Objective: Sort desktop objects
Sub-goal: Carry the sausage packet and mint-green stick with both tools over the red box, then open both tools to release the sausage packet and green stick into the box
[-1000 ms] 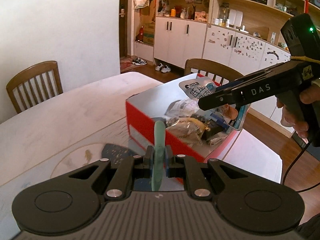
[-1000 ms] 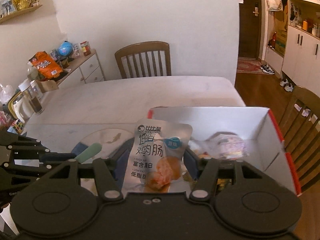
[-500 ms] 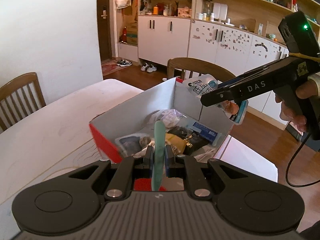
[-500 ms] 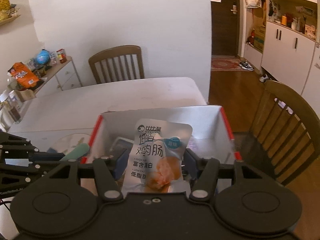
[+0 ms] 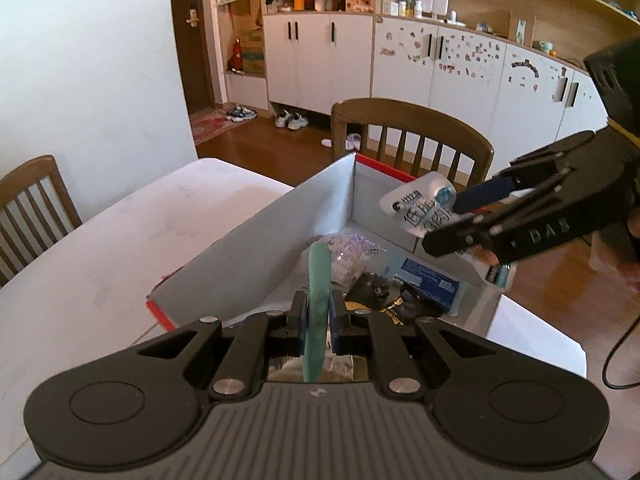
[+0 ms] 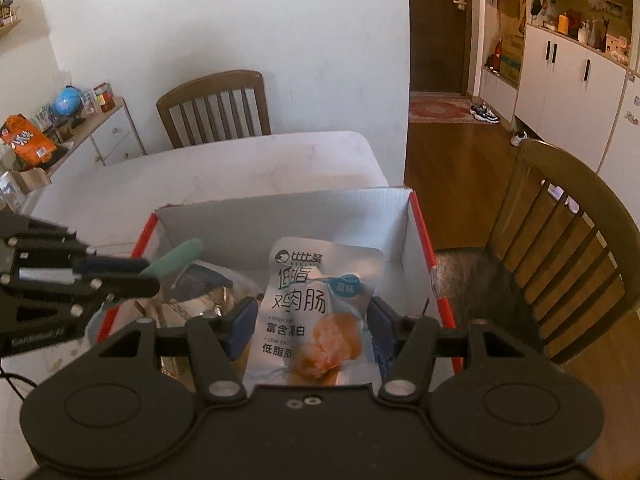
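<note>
Both grippers have advanced over the box (image 6: 280, 216). Left gripper (image 5: 318, 322) clamps a thin green strip (image 5: 319, 280); right gripper (image 6: 306, 320) pinches a silver pouch (image 6: 316, 304) lettered "LOW FAT".

**Counter and load**

The white counter (image 6: 248, 164) carries one open cardboard box (image 6: 280, 216) with red outer walls, at 6 o'clock in the right wrist view. The box (image 5: 256, 248) sits toward 3 o'clock in the left wrist view.
</note>
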The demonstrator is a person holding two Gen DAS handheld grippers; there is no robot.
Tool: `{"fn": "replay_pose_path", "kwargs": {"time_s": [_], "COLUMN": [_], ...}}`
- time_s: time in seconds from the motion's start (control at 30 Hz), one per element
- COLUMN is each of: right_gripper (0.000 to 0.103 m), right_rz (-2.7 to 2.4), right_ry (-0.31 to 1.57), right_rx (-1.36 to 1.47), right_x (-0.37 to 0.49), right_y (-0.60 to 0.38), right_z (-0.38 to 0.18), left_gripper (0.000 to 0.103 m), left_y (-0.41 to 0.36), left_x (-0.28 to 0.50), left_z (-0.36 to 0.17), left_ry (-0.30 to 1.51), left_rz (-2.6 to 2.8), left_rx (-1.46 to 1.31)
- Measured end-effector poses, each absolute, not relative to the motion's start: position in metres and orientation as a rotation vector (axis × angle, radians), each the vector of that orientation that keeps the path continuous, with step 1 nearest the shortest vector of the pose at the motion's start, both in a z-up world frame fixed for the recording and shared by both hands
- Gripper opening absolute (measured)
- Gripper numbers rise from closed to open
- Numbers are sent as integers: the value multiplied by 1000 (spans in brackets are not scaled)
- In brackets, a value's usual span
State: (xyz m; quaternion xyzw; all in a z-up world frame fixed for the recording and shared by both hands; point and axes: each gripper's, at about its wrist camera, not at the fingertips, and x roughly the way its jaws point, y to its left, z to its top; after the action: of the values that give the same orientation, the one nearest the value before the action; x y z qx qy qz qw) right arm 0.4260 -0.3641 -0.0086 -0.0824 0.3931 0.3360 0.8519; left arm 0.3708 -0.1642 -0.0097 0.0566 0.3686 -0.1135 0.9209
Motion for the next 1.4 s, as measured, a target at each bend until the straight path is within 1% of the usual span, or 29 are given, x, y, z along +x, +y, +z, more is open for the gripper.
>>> {"fn": "replay_pose_path", "kwargs": {"time_s": [0.23, 0.67, 1.0, 1.4], "right_gripper": [60, 60, 60, 60], "right_rz": [698, 720, 700, 685], "right_ry": [868, 932, 997, 1051], "right_rx": [-198, -249, -295, -301], "right_x": [437, 443, 444, 453], "right_y": [-364, -351, -341, -336], "right_z": [-25, -46, -66, -84], "left_gripper": [10, 10, 10, 10], "left_y": [-162, -164, -158, -151], "left_x": [406, 456, 470, 467], "left_z": [-23, -42, -60, -58], "left_ry": [816, 936, 1005, 1002], "left_rz": [-242, -266, -264, -250], "left_rx": [93, 191, 176, 118]}}
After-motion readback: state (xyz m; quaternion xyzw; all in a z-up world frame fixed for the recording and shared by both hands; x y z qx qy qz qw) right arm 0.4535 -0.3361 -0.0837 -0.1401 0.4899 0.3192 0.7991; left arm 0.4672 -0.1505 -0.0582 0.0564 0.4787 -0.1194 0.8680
